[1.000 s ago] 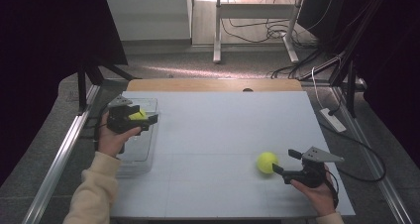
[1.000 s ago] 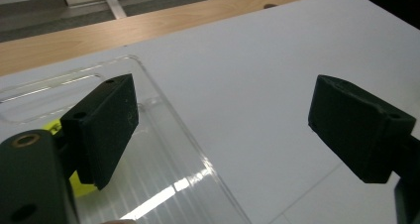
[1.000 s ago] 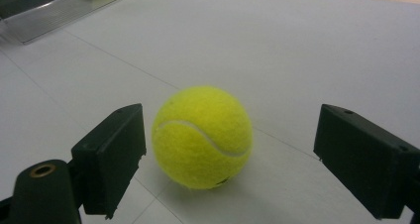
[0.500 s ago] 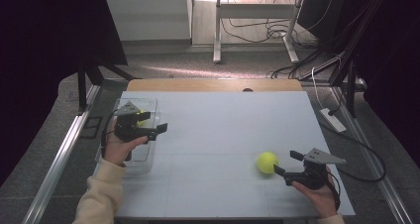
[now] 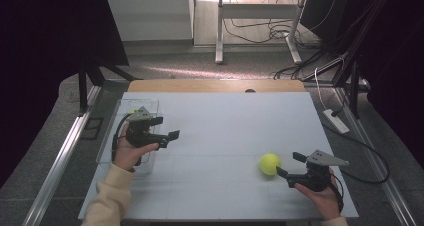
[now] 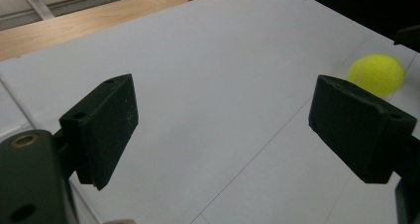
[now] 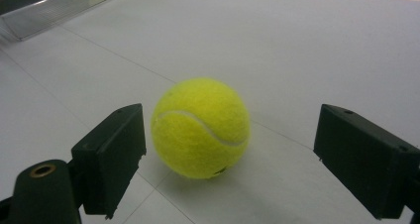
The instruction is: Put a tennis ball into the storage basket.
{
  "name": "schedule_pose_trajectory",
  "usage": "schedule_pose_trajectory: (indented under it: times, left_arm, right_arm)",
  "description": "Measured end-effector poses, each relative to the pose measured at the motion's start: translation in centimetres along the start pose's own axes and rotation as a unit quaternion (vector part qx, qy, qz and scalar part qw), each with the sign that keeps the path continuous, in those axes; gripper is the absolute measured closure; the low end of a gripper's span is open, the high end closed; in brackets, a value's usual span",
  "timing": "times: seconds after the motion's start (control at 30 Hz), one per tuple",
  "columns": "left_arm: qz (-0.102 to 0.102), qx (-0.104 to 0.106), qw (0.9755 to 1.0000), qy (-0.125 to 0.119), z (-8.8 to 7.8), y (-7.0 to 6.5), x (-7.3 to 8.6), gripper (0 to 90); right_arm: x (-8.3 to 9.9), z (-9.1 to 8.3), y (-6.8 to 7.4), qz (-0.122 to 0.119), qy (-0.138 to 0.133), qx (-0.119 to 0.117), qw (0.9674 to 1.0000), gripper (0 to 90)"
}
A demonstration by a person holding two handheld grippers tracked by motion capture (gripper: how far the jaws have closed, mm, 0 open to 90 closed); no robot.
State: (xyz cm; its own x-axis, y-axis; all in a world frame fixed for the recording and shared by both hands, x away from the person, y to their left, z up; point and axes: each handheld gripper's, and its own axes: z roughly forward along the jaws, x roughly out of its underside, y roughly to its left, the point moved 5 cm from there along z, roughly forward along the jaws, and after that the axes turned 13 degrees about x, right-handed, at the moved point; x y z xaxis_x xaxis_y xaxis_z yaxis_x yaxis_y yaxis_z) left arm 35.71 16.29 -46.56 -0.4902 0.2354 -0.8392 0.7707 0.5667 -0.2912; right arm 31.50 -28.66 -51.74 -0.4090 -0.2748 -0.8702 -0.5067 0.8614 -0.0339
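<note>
A person in a cream long sleeve (image 5: 112, 198) works two black hand-held grippers, the left gripper (image 5: 167, 128) and right gripper (image 5: 291, 165), each topped by a grey three-cornered plate and trailing a black cable. Close up, the jaws are blocky black pads with small screw holes and a brass-ringed hole at the base.
</note>
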Motion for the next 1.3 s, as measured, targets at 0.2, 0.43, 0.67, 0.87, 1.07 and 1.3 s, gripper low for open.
schedule_pose_trajectory:
  times: [0.2, 0.43, 0.67, 0.87, 1.07, 1.3]
  left_arm:
    - [0.009, 0.012, 0.9999, 0.005, 0.7, -0.7, -0.1, 12.9]
    - [0.015, 0.020, 0.9996, 0.010, 1.5, -1.4, -0.1, 12.9]
    - [0.020, 0.025, 0.9993, 0.021, 2.6, -1.7, -0.1, 12.8]
    - [0.022, 0.030, 0.9989, 0.029, 3.2, -2.0, -0.1, 12.8]
    - [0.024, 0.034, 0.9986, 0.034, 3.9, -2.3, -0.1, 13.0]
    - [0.031, 0.042, 0.9977, 0.043, 4.8, -2.8, -0.2, 13.0]
  right_arm:
    - [0.0, 0.0, -0.1, 0.001, -0.001, 0.001, 1.0000, 12.4]
    - [-0.1, 0.1, 0.2, -0.001, -0.001, -0.003, 1.0000, 12.4]
    - [-0.1, 0.1, 0.3, -0.002, -0.001, -0.005, 1.0000, 12.4]
    - [0.0, 0.2, 0.3, -0.001, 0.001, -0.004, 1.0000, 12.4]
    - [0.1, 0.1, 0.3, -0.002, 0.001, -0.004, 1.0000, 12.4]
    - [0.2, -0.1, 0.3, 0.000, 0.002, -0.001, 1.0000, 12.4]
